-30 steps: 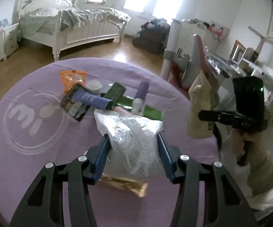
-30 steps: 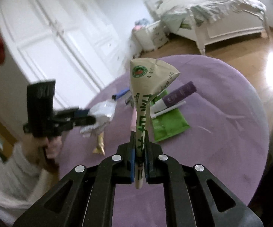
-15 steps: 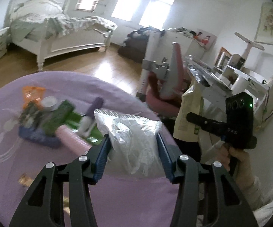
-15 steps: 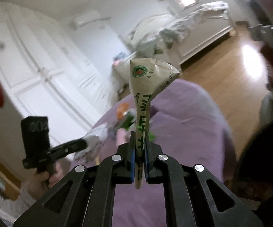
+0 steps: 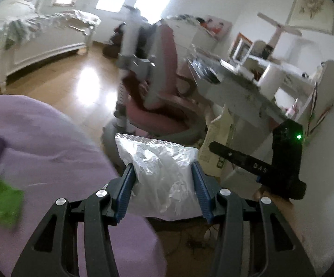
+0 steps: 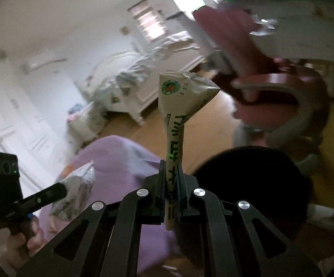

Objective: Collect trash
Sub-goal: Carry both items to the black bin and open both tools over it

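We have the left gripper (image 5: 163,184) closed partway on a crumpled clear plastic bag (image 5: 160,166), its jaws pressing the bag's sides, just past the edge of the purple table (image 5: 51,138). The right gripper (image 6: 169,182) has its jaws pinched tight on a beige snack wrapper (image 6: 180,92), upright, beside that same table edge. Both pieces look lifted clear for carrying to a bin, probably the dark round shape (image 6: 247,173) below the wrapper, though we cannot tell.
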Tool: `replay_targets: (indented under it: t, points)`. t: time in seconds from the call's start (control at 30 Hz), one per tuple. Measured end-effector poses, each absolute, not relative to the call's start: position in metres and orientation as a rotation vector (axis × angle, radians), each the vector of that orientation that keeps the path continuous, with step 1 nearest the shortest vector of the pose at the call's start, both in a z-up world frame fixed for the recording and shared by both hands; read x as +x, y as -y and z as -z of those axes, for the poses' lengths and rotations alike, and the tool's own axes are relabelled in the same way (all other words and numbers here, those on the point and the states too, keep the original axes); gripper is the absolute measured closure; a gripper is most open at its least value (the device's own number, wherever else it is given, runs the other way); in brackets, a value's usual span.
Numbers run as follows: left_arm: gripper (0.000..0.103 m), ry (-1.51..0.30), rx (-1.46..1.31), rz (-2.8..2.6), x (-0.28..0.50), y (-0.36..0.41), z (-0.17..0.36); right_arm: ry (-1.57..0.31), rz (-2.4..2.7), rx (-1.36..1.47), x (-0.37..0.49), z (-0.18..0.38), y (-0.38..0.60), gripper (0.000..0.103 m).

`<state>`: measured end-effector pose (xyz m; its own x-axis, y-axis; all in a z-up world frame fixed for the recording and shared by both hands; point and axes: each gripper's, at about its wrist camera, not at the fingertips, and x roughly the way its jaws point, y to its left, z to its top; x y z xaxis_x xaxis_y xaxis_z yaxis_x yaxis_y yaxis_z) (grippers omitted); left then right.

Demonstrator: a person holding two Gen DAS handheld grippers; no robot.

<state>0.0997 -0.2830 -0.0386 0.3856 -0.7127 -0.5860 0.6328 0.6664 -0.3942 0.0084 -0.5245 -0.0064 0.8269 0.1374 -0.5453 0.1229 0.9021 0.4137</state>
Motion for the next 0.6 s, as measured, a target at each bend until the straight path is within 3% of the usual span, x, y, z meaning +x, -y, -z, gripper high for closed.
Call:
replay_targets:
  t: [0.6]
  points:
    - [0.053,-0.952,0.016,0.921,0.108,0.396,0.093,-0.704,0.127,0.589,-0.011,0.076,0.591,0.095]
